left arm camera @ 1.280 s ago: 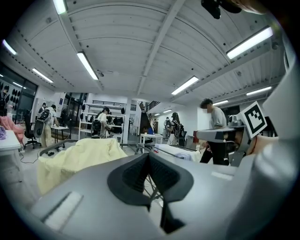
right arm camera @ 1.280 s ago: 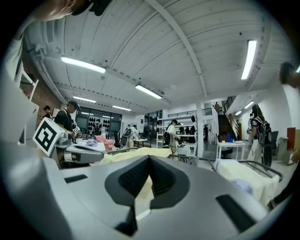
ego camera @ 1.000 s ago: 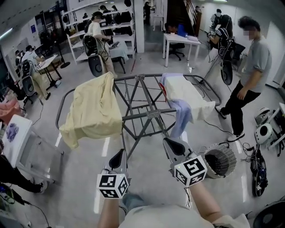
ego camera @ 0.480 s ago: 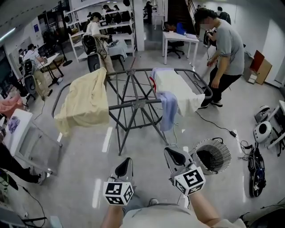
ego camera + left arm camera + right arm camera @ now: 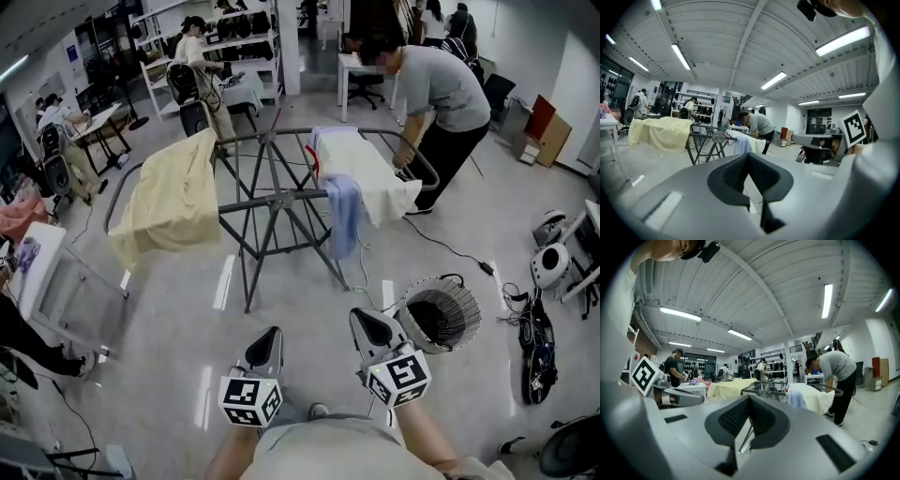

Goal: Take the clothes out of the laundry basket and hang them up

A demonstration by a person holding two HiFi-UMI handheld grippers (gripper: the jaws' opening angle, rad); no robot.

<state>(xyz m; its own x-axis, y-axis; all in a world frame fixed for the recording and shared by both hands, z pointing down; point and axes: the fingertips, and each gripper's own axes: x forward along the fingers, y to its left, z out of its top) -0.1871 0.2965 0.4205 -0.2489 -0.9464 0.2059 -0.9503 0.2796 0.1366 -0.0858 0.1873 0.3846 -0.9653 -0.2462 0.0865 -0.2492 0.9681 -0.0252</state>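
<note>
Three garments hang over the grey folding drying rack (image 5: 272, 202): a pale yellow cloth (image 5: 173, 202) spread wide on its left wing, a white cloth (image 5: 370, 173) on its right wing, and a light blue piece (image 5: 342, 214) drooping at the white cloth's near edge. The round, slatted laundry basket (image 5: 441, 314) stands on the floor right of the rack, its dark ribbed interior showing. The left gripper (image 5: 269, 337) and right gripper (image 5: 367, 321), side by side, each have jaws pressed together on nothing.
</note>
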